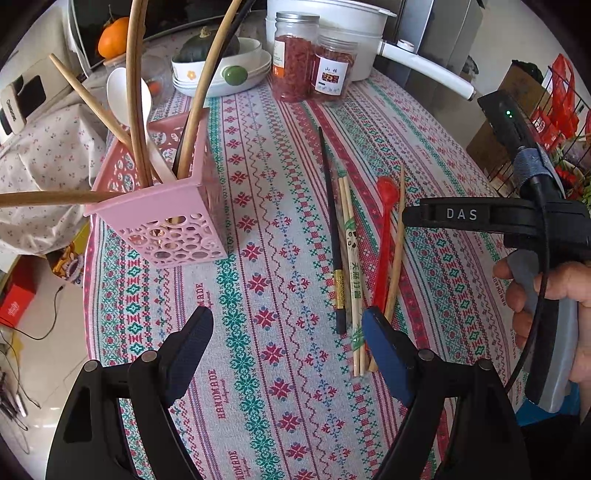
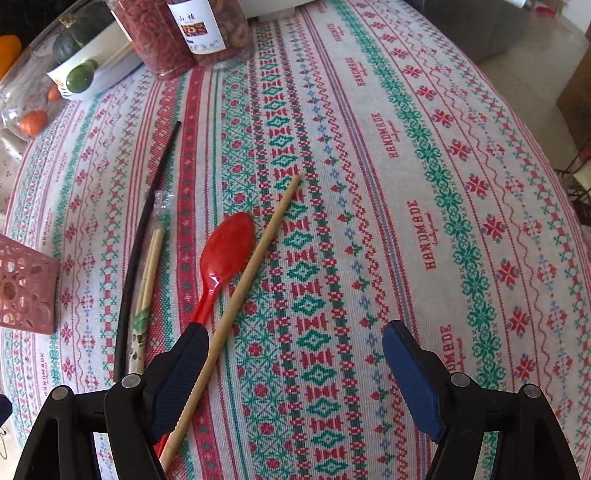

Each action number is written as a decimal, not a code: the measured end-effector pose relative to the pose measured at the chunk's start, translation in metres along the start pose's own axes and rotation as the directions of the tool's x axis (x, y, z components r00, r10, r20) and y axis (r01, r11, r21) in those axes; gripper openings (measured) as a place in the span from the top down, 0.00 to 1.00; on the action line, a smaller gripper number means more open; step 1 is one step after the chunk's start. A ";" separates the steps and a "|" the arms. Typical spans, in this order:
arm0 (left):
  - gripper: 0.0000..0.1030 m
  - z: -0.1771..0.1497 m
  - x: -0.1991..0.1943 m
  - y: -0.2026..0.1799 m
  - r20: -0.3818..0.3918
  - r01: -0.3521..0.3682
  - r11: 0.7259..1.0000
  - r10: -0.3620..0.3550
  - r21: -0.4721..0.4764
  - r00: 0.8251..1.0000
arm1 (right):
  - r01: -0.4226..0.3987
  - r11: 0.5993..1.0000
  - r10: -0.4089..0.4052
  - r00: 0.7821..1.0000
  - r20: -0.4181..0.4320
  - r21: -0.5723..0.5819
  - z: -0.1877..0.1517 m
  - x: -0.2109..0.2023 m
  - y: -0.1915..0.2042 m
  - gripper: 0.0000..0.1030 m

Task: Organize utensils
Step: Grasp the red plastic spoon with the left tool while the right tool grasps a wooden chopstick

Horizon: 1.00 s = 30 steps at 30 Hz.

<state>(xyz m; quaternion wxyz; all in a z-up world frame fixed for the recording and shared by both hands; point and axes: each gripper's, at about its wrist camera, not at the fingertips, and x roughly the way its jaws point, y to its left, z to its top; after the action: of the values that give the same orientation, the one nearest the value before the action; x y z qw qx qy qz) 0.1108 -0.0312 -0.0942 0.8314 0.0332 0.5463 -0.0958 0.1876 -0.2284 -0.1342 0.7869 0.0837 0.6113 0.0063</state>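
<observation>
A pink perforated utensil holder [image 1: 162, 206] stands at the left with several wooden chopsticks and a white spoon [image 1: 129, 96] in it. On the patterned tablecloth [image 1: 266, 221] lie a black chopstick [image 1: 332, 229], a wrapped bamboo pair [image 1: 351, 266], a red plastic spoon [image 1: 384, 236] and a single wooden chopstick [image 1: 397, 243]. My left gripper [image 1: 286, 317] hangs open over bare cloth, left of these. My right gripper [image 2: 295, 332] is open and low over the cloth. The wooden chopstick [image 2: 251, 269] runs just inside its left finger [image 2: 181, 365]. The red spoon's [image 2: 225, 251] handle passes under that finger.
Two jars of dried red fruit [image 1: 314, 62] stand at the back, beside a white bowl with a dark squash [image 1: 218, 70] and a white pot [image 1: 332, 22]. A person's hand [image 1: 554, 295] holds the right tool at the table's right edge. The holder's corner [image 2: 26, 288] shows at the left.
</observation>
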 end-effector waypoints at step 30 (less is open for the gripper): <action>0.54 0.092 0.059 -0.101 -0.107 0.072 0.984 -0.054 0.166 0.993 | -0.092 0.995 0.091 0.995 0.035 0.025 0.005 -0.040 -0.100 0.95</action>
<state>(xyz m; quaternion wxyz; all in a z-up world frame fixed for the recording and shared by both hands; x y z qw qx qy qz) 0.1972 -0.1520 -0.1064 0.7933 0.0914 0.5785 -0.1664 0.1734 -0.3317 -0.1081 0.7949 0.1223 0.5934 0.0327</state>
